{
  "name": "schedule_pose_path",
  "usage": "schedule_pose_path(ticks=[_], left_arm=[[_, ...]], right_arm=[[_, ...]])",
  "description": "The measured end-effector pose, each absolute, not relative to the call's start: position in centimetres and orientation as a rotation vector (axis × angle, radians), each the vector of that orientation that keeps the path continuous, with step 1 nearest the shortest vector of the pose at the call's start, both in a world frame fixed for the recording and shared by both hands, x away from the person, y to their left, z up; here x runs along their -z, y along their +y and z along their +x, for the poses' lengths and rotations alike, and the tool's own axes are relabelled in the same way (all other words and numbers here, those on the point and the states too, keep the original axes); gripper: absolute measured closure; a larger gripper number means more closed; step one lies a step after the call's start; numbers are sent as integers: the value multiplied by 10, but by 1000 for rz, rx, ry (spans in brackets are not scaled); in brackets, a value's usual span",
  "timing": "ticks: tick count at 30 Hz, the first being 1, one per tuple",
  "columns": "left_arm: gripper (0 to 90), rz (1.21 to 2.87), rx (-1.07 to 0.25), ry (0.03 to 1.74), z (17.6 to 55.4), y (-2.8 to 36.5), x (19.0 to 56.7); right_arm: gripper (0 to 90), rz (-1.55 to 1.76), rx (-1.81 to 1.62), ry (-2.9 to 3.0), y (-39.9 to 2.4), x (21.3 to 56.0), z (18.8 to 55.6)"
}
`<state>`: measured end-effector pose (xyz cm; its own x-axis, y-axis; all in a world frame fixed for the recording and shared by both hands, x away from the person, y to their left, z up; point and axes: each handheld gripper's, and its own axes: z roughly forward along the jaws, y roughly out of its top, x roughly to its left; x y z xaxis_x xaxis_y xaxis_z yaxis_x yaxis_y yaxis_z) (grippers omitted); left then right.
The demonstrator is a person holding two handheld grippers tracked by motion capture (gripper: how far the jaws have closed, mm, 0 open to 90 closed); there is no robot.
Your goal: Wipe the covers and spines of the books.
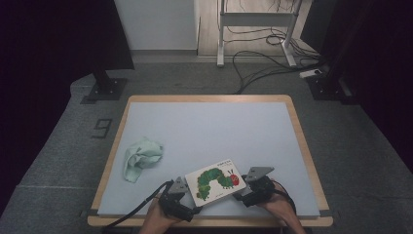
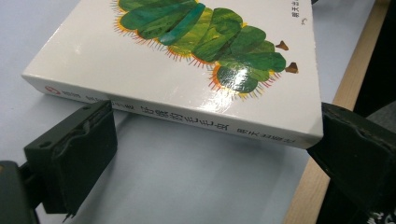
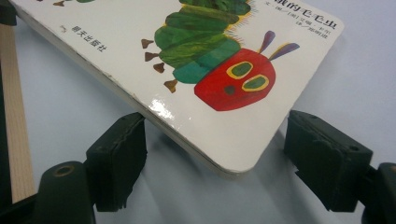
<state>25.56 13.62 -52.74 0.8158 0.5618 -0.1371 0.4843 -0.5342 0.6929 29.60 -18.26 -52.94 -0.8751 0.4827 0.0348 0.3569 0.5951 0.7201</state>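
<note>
White glossy board book (image 1: 217,181) with a green caterpillar and its red head on the cover lies flat at the near edge of the pale blue-grey tabletop (image 1: 209,126), turned at a slant, between the two hand-held tools. In the high view the left tool (image 1: 187,197) sits at the book's near-left corner and the right tool (image 1: 242,191) at its right side, each with a grey three-cornered plate on top and a hand behind it at the tabletop's near edge.

Seen from the left gripper view, the book's (image 2: 187,74) spine with printed characters runs across between the left tool's (image 2: 212,140) black jaws, which stand wide apart: one jaw just beside the spine's left part, the other at the spine's right end, so close that I cannot tell whether it touches. From the right gripper view, the rounded corner of the book (image 3: 196,79) by the red head points between the right tool's (image 3: 212,149) jaws; both are spread, neither pad pressing on the cover.

A crumpled pale green cloth (image 1: 141,156) lies well apart to the left on the tabletop, whose light wooden rim (image 1: 304,146) frames the surface.
</note>
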Motion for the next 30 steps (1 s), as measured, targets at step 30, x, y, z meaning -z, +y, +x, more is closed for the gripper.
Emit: schedule_pose_path(ticks=[30], left_arm=[[138, 2288, -236, 828, 286, 152, 522]], right_arm=[[325, 812, -1171, 2536, -174, 533, 300]])
